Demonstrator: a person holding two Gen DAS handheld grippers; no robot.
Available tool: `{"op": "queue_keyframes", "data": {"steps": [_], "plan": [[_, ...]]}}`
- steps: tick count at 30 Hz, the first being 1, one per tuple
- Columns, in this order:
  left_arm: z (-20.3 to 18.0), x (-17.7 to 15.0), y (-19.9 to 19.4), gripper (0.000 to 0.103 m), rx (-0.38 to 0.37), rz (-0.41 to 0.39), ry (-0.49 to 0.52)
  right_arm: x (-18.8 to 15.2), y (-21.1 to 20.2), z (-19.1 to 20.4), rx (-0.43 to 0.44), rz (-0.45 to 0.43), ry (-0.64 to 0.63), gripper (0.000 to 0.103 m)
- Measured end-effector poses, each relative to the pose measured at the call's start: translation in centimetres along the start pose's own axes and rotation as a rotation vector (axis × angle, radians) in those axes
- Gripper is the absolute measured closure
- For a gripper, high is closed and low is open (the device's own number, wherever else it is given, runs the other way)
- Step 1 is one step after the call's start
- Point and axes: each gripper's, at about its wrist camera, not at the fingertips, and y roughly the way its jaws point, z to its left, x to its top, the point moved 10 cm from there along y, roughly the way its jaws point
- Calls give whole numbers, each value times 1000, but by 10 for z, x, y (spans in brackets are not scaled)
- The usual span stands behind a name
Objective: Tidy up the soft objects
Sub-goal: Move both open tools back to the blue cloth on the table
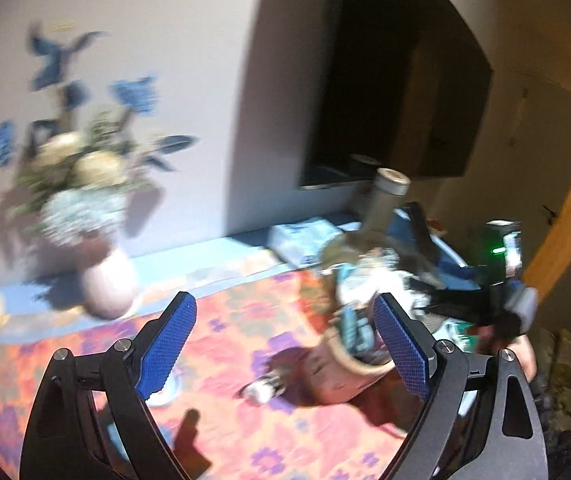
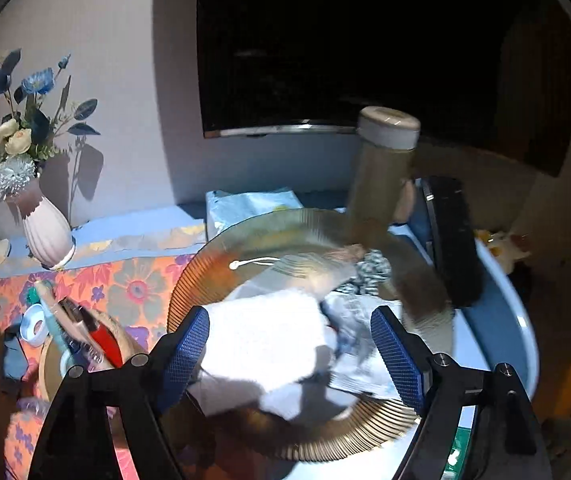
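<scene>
We hold the right gripper [image 2: 290,344] with jaws spread above the white folded towel [image 2: 263,340], which lies on the ribbed amber plate [image 2: 189,280], positioned to straddle it. The left gripper [image 1: 285,344], jaws spread and empty, hovers over the floral tablecloth [image 1: 245,312] near the wicker basket [image 1: 345,376]. A flower vase [image 2: 47,236] stands far left against the wall.

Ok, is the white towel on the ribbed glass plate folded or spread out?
Folded: the white towel lies as a compact thick rectangle on the ribbed glass plate, layers visible at its near edge.
</scene>
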Motion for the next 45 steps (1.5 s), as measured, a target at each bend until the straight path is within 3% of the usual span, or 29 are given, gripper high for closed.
{"op": "queue_keyframes", "data": {"steps": [3,6,11,17,21,24,28,30,32,34,36,38,42,45], "plan": [[33,-8,-26,14,69,-22,-34,2,-26,-8,18,-32,56,21],[69,-12,-59,14,152,-52,-67,6,-60,11,115,-92,65,21],[117,-22,-98,13,230,-86,-129,-3,-99,91,314,-111,-28,19],[156,-76,-70,14,316,26,-168,-66,-96,213,521,16,-191,19],[172,-125,-37,14,347,129,-151,-93,-68,259,501,89,-273,19],[195,-143,-46,14,446,183,-101,-98,-42,283,525,159,-262,19],[238,-126,-124,14,527,82,-173,-100,-19,302,542,195,-257,19],[258,-116,-165,14,605,23,-218,-95,-8,310,526,190,-254,19],[266,-116,-174,14,649,12,-224,-94,7,317,518,205,-239,19],[260,-122,-151,13,595,21,-209,-93,24,327,528,227,-229,19],[242,-144,-97,12,448,73,-210,-94,38,334,520,240,-242,19],[228,-166,-51,12,367,143,-217,-96,50,340,506,250,-262,19],[206,-207,22,12,304,274,-181,-100,71,342,483,262,-294,19],[188,-217,44,12,237,318,-146,-98,83,346,501,262,-287,19]]}}
